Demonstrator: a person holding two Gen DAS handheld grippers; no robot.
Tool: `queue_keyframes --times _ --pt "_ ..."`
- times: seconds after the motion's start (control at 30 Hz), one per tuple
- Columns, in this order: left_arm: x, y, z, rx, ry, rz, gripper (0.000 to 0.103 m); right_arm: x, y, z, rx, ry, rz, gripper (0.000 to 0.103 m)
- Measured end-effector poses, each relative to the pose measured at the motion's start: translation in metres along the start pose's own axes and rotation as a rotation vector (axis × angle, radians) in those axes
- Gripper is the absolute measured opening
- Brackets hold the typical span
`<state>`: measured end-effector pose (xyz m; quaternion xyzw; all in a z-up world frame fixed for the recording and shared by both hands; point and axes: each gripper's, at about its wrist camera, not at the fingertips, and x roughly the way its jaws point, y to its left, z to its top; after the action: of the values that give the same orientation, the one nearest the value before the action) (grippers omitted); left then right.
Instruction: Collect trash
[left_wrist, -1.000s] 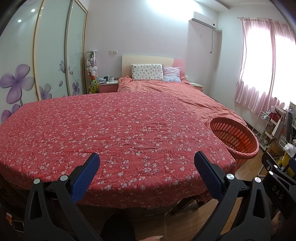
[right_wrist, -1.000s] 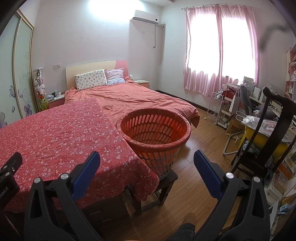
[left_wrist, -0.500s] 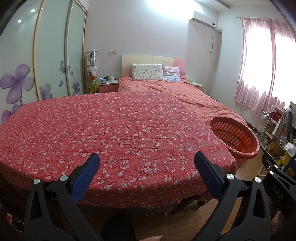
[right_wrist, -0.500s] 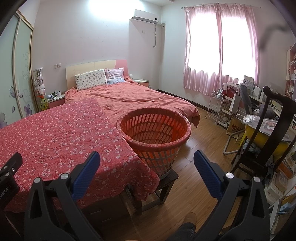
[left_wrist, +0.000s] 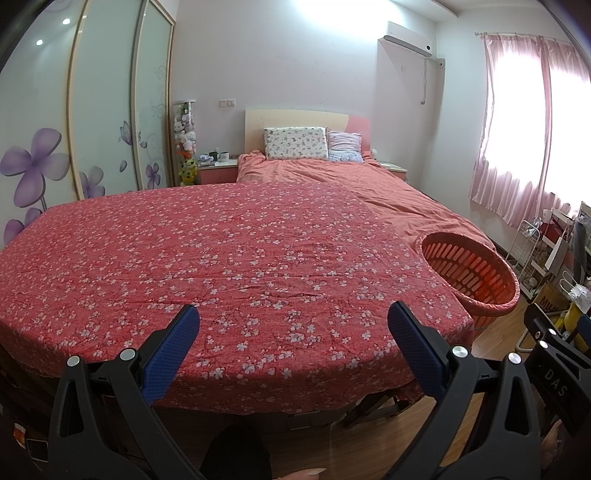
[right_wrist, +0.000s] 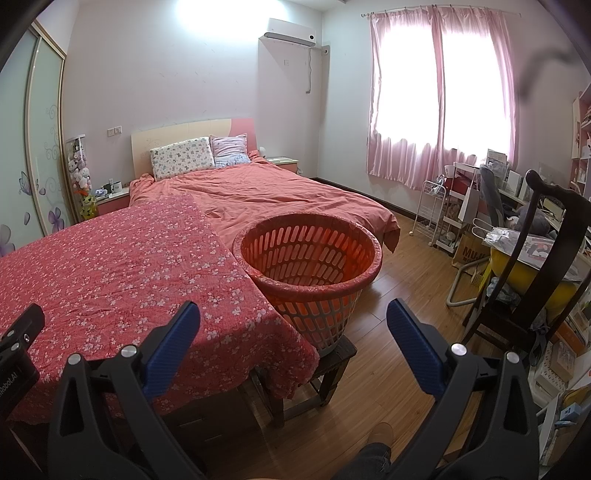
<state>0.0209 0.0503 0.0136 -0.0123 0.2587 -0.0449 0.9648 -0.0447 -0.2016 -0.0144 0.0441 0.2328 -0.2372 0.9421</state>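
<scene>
Orange slotted basket (right_wrist: 310, 266) is sitting on a stool (right_wrist: 332, 363) beside the floral-clothed table (left_wrist: 221, 258), ready for trash; left gripper (left_wrist: 293, 325) and right gripper (right_wrist: 293, 323) are both gaping wide, holding nothing.

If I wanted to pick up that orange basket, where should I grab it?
Grab the orange basket by its thick rolled rim, on the side facing the floor, coming down from above. It stands upright on a small stool, mouth open, and the slotted wall slopes inward, so a right hand-held gripper would probably slip there.
</scene>
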Motion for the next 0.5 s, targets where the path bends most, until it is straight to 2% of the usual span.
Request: queue_keyframes --times 0.5 --pt "0.0015 0.0026 0.0007 0.002 0.006 0.006 0.100 -0.0015 0.0028 -0.0016 -0.001 0.002 0.003 0.099"
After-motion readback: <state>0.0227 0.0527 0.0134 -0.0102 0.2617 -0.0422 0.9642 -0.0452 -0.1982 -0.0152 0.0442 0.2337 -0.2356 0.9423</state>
